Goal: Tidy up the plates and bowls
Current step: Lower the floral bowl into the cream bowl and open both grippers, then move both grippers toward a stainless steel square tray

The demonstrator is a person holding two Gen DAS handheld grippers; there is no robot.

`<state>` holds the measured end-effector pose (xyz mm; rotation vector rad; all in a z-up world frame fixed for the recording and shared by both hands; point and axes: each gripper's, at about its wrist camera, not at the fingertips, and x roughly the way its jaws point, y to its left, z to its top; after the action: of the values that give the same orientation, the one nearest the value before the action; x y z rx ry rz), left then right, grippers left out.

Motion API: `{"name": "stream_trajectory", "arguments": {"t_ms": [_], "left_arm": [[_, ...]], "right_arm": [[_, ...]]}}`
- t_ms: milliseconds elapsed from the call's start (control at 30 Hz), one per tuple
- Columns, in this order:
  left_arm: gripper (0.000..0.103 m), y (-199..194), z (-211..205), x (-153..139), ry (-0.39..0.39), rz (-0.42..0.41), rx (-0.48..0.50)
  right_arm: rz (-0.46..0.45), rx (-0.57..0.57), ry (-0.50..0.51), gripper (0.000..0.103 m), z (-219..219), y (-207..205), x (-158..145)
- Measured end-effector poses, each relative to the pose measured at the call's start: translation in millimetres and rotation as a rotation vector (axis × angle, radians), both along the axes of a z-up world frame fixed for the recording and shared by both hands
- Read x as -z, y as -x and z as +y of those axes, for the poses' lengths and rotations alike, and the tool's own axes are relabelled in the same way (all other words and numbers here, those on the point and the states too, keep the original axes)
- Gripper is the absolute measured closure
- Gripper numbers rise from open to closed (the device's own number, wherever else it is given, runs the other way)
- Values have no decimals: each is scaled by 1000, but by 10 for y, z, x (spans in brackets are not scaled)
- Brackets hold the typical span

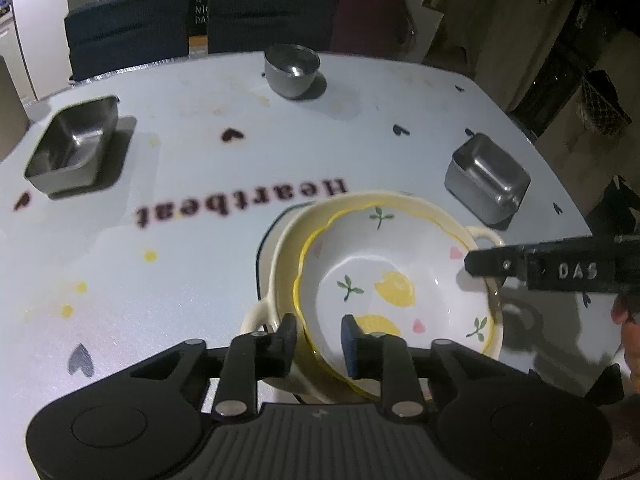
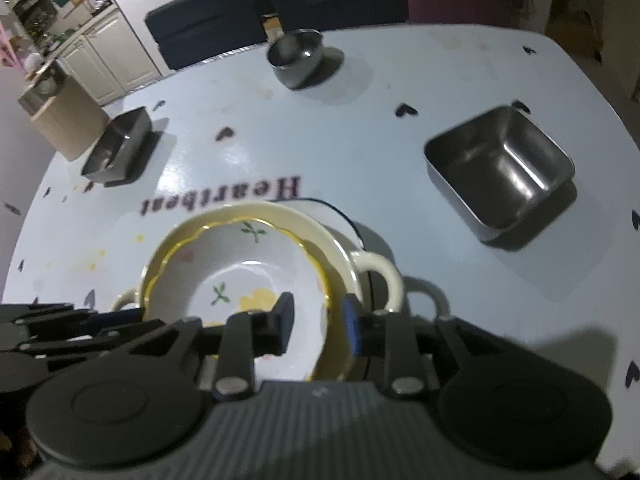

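Observation:
A white bowl painted with lemons (image 1: 400, 264) (image 2: 240, 264) sits nested in a cream two-handled bowl (image 1: 286, 248) (image 2: 336, 248). Under both lies a white plate with a dark rim (image 1: 265, 240) (image 2: 340, 210). My left gripper (image 1: 318, 338) straddles the near rim of the nested bowls, one finger outside and one inside, with a gap showing, so it is open. My right gripper (image 2: 318, 318) straddles the opposite rim the same way, pads clear of the china, open. Its finger (image 1: 484, 264) reaches in from the right in the left wrist view.
On the pale printed table (image 1: 180, 280) stand a round steel bowl (image 1: 291, 70) (image 2: 298, 60) at the far side and two square steel containers, one left (image 1: 72, 148) (image 2: 120, 148), one right (image 1: 486, 178) (image 2: 500, 168). Dark chairs (image 1: 128, 28) line the far edge.

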<state>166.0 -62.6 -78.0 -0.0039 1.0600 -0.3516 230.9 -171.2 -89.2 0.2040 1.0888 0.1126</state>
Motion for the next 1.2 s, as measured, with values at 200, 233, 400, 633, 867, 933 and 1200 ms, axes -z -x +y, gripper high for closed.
{"name": "stream_trajectory", "arguments": {"t_ms": [200,233,400,633,867,933,1200], "left_arm": [[73,6,31,-46,5,-3,-9],[73,5,34,-48,4,-3,-11],[65,19,45,-92,8,-17,-15],[45,12,25,-209,14,-47,-34],[7,-18,-110,-397,42,-118,-33],[2,-41,-163,-432,52,-135,-34],[0,-153,-480,-535,80,-196,-33]], "right_arm": [[2,-9,6,71,11,5,4],[0,-9,5,71,12,7,-3],[-13,-15,7,71,17,28,-28],[-64,-15,7,54,-35,103,-158],[-170,33,33,31,-240,171,-372],[-203,51,39,24,-325,175,-423],[-326,127,58,0,-698,170,-561]]}}
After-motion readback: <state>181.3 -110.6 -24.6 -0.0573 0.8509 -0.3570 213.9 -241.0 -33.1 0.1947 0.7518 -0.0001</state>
